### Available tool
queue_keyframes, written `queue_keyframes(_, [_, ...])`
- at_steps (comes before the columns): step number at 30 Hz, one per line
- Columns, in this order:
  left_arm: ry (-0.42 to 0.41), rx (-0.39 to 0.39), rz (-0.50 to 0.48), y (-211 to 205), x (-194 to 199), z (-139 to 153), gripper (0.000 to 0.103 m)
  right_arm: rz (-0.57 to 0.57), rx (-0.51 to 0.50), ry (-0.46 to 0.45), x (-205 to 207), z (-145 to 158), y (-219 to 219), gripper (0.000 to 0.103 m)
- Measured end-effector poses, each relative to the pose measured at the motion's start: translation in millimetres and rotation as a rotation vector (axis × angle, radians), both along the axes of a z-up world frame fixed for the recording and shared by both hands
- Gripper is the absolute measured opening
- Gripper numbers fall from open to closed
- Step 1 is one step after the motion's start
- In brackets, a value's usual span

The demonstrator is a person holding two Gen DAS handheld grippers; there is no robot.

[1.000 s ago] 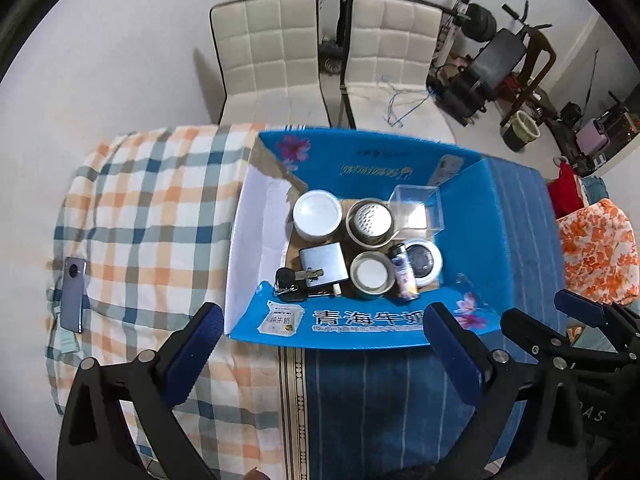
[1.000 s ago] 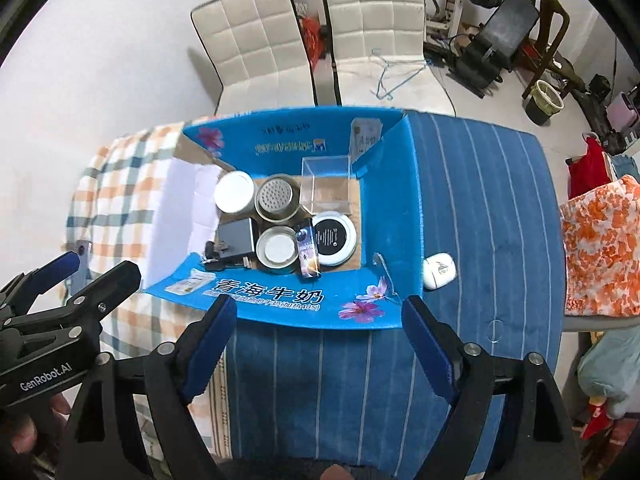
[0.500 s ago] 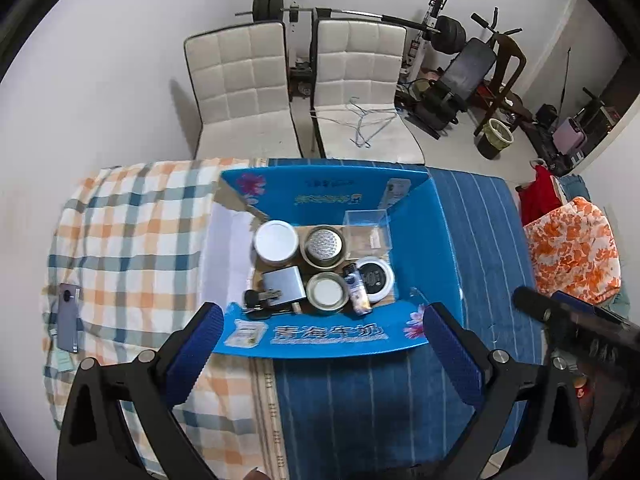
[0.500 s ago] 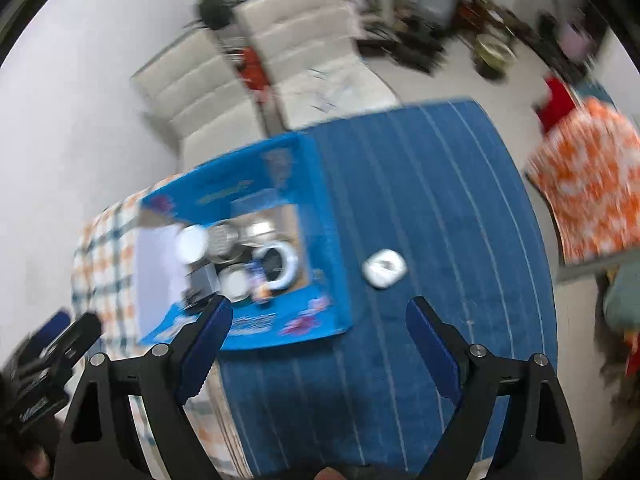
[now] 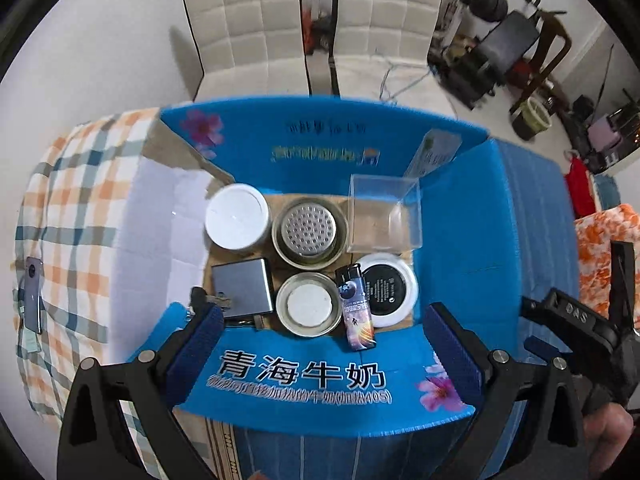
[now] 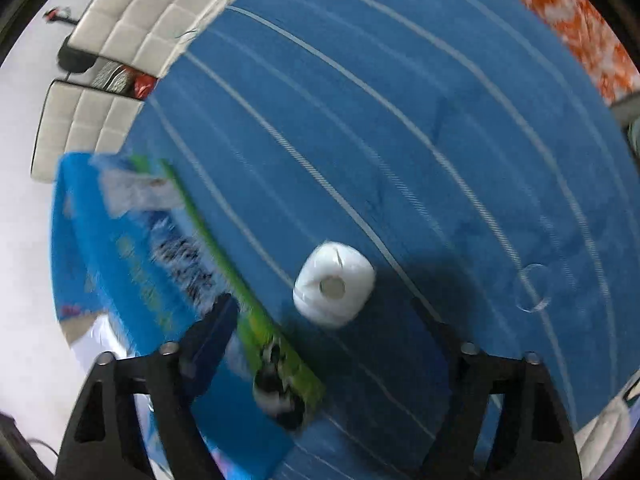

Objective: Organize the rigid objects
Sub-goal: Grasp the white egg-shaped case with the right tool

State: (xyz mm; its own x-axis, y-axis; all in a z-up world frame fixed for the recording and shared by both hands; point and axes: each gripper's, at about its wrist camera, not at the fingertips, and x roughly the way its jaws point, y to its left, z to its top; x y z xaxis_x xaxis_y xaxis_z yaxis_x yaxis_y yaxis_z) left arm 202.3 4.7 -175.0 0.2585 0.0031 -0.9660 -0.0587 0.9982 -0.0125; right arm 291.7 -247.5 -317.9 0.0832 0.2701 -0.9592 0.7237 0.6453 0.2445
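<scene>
1. The left gripper hovers over an open blue milk carton box on the worktop, its jaws spread wide and holding nothing, one blue pad at each side of the box's near flap.

2. Packed on the box floor: a white round lid at the far left, a perforated metal tin beside it, and a clear plastic case at the far right.

3. The near row holds a grey metal case, a small round tin, a printed lighter lying against the near flap, and a white jar with a black lid. Dark keys sit at the grey case's left corner, partly behind the left pad.

4. A phone lies on the plaid cloth well to the left of the box.

5. In the right wrist view, blurred by motion, the right gripper has its jaws wide apart above a white rounded object that lies alone on the blue striped cloth, just beside the box's outer wall. The object sits between the two fingers' lines, untouched by either.

6. The right gripper also shows at the right edge of the left wrist view, beside the box.
</scene>
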Motion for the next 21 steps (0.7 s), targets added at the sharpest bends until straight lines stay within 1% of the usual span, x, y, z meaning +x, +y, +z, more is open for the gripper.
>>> queue_keyframes(1, [0.010, 0.004, -0.003, -1, 2, -5, 0.103, 0.000, -0.003, 0.024, 3, -11, 2, 0.071])
queue_keyframes(3, [0.020, 0.009, -0.010, -2, 4, -9, 0.103, 0.013, 0.000, 0.062, 6, -26, 8, 0.061])
queue_keyframes(4, [0.022, 0.011, -0.014, -3, 4, -11, 0.103, 0.032, -0.012, 0.081, 7, -30, 11, 0.059])
queue_keyframes(5, [0.024, 0.016, -0.020, -4, 4, -12, 0.103, 0.048, -0.053, 0.072, 9, -28, 14, 0.055])
queue_keyframes(6, [0.027, 0.021, -0.026, -5, 5, -13, 0.103, 0.059, -0.077, 0.080, 10, -27, 17, 0.055])
queue_keyframes(7, [0.028, 0.028, -0.032, -6, 5, -14, 0.103, 0.059, -0.078, 0.078, 10, -28, 17, 0.055])
queue_keyframes(10, [0.033, 0.036, -0.036, -4, 5, -17, 0.103, 0.123, -0.106, 0.107, 14, -29, 22, 0.053])
queue_keyframes(12, [0.037, 0.020, -0.024, 1, 4, -17, 0.103, 0.182, -0.155, 0.127, 16, -27, 27, 0.052])
queue_keyframes(14, [0.034, 0.012, -0.014, 4, 3, -16, 0.103, 0.223, -0.194, 0.123, 15, -21, 35, 0.050])
queue_keyframes(16, [0.027, 0.010, -0.008, 7, 0, -14, 0.103, 0.269, -0.238, 0.100, 13, -10, 46, 0.048])
queue_keyframes(19, [0.022, 0.009, -0.006, 10, -5, -10, 0.103, 0.317, -0.275, 0.052, 5, 8, 59, 0.047])
queue_keyframes(21, [0.017, 0.009, -0.008, 11, -8, -9, 0.103, 0.338, -0.279, 0.031, 1, 15, 65, 0.047])
